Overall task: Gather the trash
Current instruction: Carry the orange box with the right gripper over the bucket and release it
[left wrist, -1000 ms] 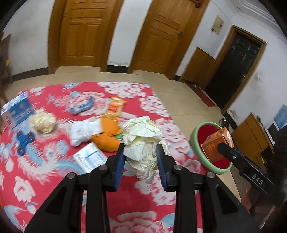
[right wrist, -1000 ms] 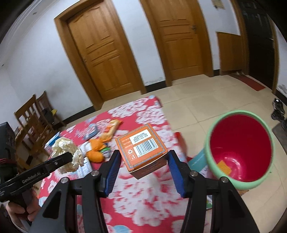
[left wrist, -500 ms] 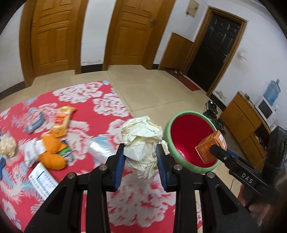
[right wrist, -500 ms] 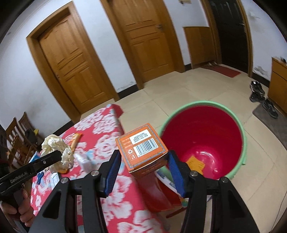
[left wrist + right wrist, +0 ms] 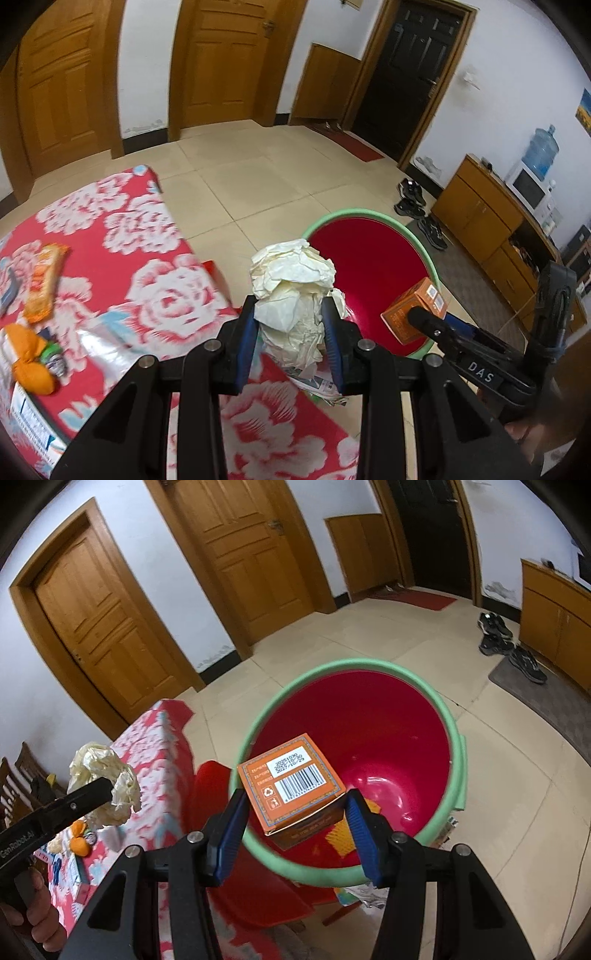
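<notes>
My left gripper (image 5: 290,325) is shut on a crumpled cream paper ball (image 5: 291,280), held above the table's right edge, just left of the red bucket (image 5: 373,266) with its green rim. My right gripper (image 5: 293,805) is shut on an orange carton (image 5: 291,782) with a barcode, hanging over the near side of the red bucket (image 5: 388,731). The left wrist view shows that carton (image 5: 410,314) over the bucket's right rim. In the right wrist view the paper ball (image 5: 103,775) sits at far left, over the table. An orange scrap (image 5: 340,830) lies at the bucket's bottom.
The table wears a red floral cloth (image 5: 155,280) carrying an orange snack wrapper (image 5: 42,280), orange peel (image 5: 29,354) and a white packet (image 5: 29,421). A red chair (image 5: 218,786) stands between table and bucket. Shoes (image 5: 509,646) and a wooden cabinet (image 5: 487,229) stand on the tiled floor.
Both grippers have swung right, off the table toward the bucket, each keeping its load. The carton now hangs over the bucket's mouth and the paper ball has reached the table's edge.
</notes>
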Motion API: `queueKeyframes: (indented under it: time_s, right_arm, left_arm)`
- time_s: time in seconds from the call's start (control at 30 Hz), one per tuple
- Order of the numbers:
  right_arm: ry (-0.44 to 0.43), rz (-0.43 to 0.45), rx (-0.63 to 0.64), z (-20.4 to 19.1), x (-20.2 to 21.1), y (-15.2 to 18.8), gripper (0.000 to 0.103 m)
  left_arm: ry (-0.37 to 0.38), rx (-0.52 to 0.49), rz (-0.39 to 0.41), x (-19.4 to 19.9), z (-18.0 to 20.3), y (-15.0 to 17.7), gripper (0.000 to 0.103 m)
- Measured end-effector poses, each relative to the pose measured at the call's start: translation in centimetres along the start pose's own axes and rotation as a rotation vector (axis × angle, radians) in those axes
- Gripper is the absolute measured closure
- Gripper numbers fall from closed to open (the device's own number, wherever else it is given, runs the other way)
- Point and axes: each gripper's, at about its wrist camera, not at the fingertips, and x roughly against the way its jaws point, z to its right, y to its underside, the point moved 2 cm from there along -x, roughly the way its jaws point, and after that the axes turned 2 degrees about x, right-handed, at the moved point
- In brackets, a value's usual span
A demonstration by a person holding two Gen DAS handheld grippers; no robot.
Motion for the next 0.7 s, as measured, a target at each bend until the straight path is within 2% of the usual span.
queueKeyframes:
  time_s: [0.23,0.7]
  right_arm:
    - [0.024,-0.003,-0.047,2.3,-1.0,-0.4,0.046]
    - [0.068,0.050,-0.094,4.8,0.7,-0.5,0.045]
  left_arm:
    - [0.027,-0.026,-0.033,-2.4,1.5,-0.1,0.069]
    - [0.061,-0.125,-0.106,-6.5,5.4,0.1,0.069]
